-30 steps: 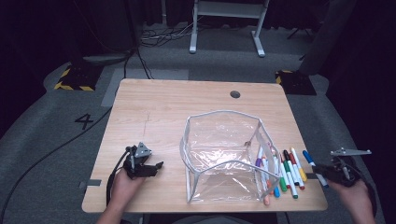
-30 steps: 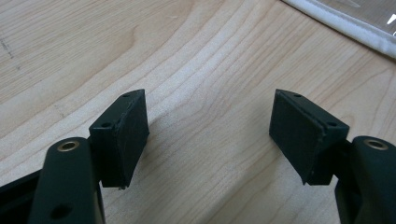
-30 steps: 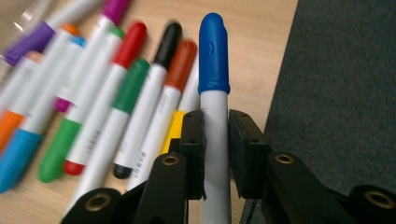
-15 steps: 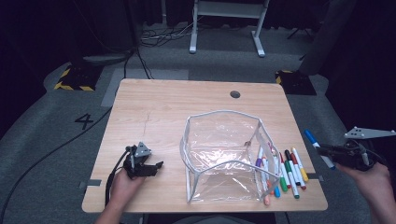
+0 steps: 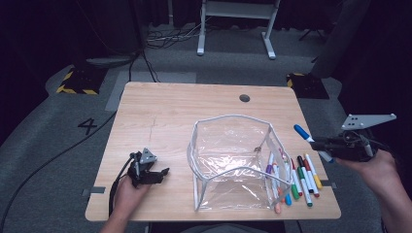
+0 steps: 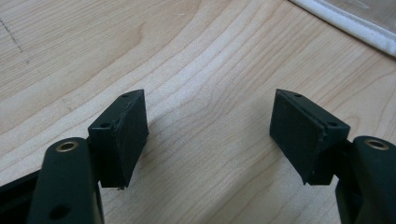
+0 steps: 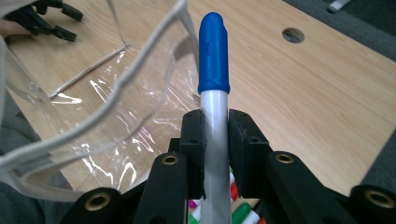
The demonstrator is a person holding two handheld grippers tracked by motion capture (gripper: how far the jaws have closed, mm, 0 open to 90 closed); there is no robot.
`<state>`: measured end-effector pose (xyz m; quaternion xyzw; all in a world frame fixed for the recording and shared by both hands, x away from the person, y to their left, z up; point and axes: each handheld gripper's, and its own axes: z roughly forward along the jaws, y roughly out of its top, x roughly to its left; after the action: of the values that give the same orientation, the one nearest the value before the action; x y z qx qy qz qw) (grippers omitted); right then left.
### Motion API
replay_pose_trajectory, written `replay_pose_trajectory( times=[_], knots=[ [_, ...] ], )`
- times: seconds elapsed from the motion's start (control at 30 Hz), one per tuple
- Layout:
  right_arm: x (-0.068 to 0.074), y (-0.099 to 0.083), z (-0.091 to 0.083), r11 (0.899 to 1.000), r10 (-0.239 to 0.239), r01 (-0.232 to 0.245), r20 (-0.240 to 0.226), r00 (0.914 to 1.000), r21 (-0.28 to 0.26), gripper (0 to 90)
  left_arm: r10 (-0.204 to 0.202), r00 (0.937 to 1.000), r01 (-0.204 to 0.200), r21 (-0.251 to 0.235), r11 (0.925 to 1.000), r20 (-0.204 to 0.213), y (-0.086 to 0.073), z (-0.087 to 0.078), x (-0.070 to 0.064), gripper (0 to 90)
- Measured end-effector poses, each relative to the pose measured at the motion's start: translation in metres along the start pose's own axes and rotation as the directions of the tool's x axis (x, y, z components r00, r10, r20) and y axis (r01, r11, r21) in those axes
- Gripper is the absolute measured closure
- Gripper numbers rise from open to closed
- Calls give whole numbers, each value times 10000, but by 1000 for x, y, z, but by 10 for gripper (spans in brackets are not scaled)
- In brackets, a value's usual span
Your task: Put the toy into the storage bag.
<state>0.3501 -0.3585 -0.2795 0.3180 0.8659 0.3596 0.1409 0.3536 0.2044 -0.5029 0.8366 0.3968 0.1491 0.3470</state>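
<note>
Wooden table [image 5: 194, 111], right tool [image 7: 215, 140] clamping blue-capped marker [image 7: 214, 60], left tool [image 6: 210, 140] wide apart, empty.

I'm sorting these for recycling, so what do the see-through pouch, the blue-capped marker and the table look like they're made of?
The pouch looks like soft clear vinyl with white fabric-like edging: it creases and glints. The blue-capped marker, clamped in the right gripper, seems smooth plastic, with a satin blue cap and white barrel. The table shows pale wood grain, possibly laminate.
</note>
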Motion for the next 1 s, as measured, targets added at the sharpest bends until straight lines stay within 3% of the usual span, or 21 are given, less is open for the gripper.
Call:
replay_pose_trajectory(
  times=[0.13, 0.2, 0.23, 0.43, 0.5, 0.57, 0.6, 0.67, 0.83, 1.0],
  knots=[
    [12, 26, 8, 9983, -583, 585, -373, 9976, 38, 766, -45, 9999, 46, 44, 10000, -133, 0, 0, 2, 273],
    [15, 31, 10, 9975, -702, 705, -461, 9965, 60, 766, -107, 9998, 107, 4, 9999, -158, 0, 0, 2, 273],
    [22, 42, 14, 9943, -1053, 1061, -624, 9925, 92, 766, -72, 9998, 73, 35, 10000, -190, 0, 0, 2, 272],
    [37, 64, 23, 9866, -1589, 1619, -1035, 9818, 213, 766, -184, 9996, 184, -5, 9998, -204, 2, 1, 2, 265],
    [47, 78, 30, 9801, -1929, 1976, -1349, 9719, 216, 766, -191, 9996, 191, -2, 9998, -220, 2, 2, 2, 265],
    [49, 81, 32, 9779, -2022, 2075, -1422, 9690, 235, 766, -194, 9996, 194, -3, 9998, -221, 2, 2, 2, 265],
    [54, 88, 37, 9726, -2249, 2315, -1629, 9607, 225, 766, -189, 9996, 189, -1, 9998, -221, 2, 2, 2, 265],
    [57, 91, 40, 9703, -2335, 2408, -1713, 9572, 231, 766, -190, 9996, 190, -3, 9998, -221, 2, 2, 2, 265],
    [68, 107, 54, 9580, -2705, 2846, -2163, 9381, 361, 766, -188, 9996, 188, -1, 9998, -223, 2, 2, 2, 265],
    [81, 120, 70, 9418, -3120, 3336, -2603, 9137, 425, 766, -191, 9996, 191, -2, 9998, -221, 2, 2, 2, 265]
  ],
)
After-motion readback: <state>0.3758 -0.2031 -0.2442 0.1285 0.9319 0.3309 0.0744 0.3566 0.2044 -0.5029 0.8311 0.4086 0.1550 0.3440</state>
